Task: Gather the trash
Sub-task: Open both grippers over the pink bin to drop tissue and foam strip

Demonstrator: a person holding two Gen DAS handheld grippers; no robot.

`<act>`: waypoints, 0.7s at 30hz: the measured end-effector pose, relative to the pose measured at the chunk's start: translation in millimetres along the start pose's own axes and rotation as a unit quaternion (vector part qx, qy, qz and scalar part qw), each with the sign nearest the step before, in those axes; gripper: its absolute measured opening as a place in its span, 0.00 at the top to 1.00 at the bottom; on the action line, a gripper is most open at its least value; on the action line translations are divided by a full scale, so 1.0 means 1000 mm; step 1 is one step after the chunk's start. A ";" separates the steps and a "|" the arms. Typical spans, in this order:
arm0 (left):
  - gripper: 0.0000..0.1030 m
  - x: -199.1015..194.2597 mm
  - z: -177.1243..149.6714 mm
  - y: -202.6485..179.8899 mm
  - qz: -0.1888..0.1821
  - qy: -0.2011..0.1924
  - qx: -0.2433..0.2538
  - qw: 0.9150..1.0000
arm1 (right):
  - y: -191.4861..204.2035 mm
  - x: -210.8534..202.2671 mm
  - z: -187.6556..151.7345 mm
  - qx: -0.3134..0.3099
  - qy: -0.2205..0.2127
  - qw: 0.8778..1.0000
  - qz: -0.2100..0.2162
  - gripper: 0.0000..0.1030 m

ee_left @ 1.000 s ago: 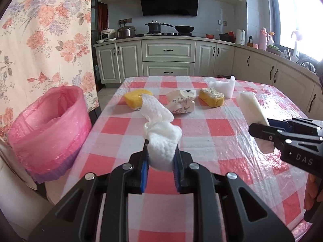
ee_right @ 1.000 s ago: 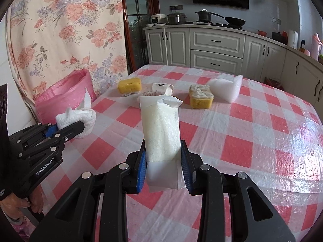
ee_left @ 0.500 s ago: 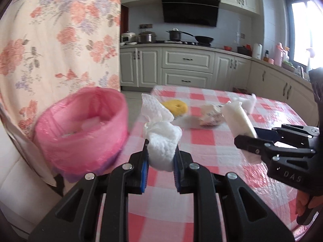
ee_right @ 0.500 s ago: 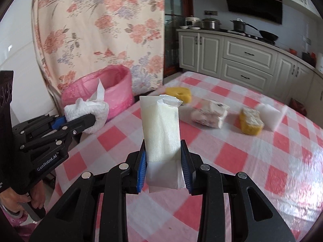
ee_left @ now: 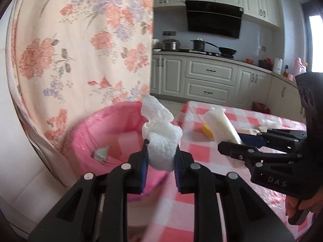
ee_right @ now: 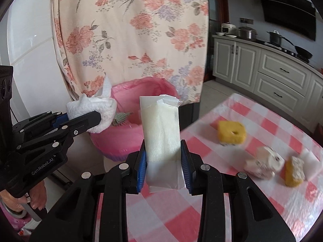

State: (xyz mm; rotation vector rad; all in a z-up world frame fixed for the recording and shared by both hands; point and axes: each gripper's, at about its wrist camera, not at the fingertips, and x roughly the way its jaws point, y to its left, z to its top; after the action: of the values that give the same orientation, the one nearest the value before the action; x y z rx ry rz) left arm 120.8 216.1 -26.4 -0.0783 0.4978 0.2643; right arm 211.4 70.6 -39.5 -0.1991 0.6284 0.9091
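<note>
My left gripper [ee_left: 160, 157] is shut on a crumpled white paper towel [ee_left: 160, 139], held near the right rim of the pink-lined trash bin [ee_left: 97, 133]; the same gripper [ee_right: 94, 119] and towel [ee_right: 90, 109] show at the left of the right wrist view. My right gripper [ee_right: 163, 161] is shut on an upright white foam piece in a clear wrapper [ee_right: 161, 129], in front of the bin [ee_right: 129, 139]. That gripper [ee_left: 228, 143] and its foam piece [ee_left: 222, 125] appear at the right of the left wrist view. The bin holds a pale block and a small patterned wrapper.
A red-and-white checked table [ee_right: 222, 201] carries a yellow sponge [ee_right: 232, 132], a crumpled white wrapper [ee_right: 262, 161] and another yellow sponge [ee_right: 294, 171]. A floral curtain [ee_left: 80, 50] hangs behind the bin. Kitchen cabinets [ee_left: 210, 80] line the far wall.
Both grippers have swung left from over the table toward the pink bin, each keeping its hold. The bin now looks larger and nearer the middle of both views.
</note>
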 end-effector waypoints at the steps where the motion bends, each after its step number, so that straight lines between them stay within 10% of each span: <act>1: 0.78 0.002 0.003 0.004 0.005 -0.001 -0.002 1.000 | 0.002 0.005 0.005 -0.002 -0.001 1.000 0.005 0.68; 12: 0.74 0.051 0.048 0.069 0.031 0.003 -0.022 0.999 | 0.013 0.072 0.066 -0.009 0.001 0.999 0.047 0.67; 16: 0.33 0.065 0.050 0.086 0.047 -0.006 -0.032 0.998 | 0.011 0.096 0.073 -0.011 0.007 0.998 0.057 0.54; 21: 0.28 0.065 0.046 0.097 0.064 -0.010 -0.036 0.997 | 0.005 0.096 0.067 -0.006 -0.006 0.999 0.050 0.33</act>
State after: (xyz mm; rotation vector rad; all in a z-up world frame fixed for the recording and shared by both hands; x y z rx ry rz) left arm 170.6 330.5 -18.1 -0.1146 0.4745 0.4080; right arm 279.6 166.5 -41.3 -0.1755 0.6265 1.0094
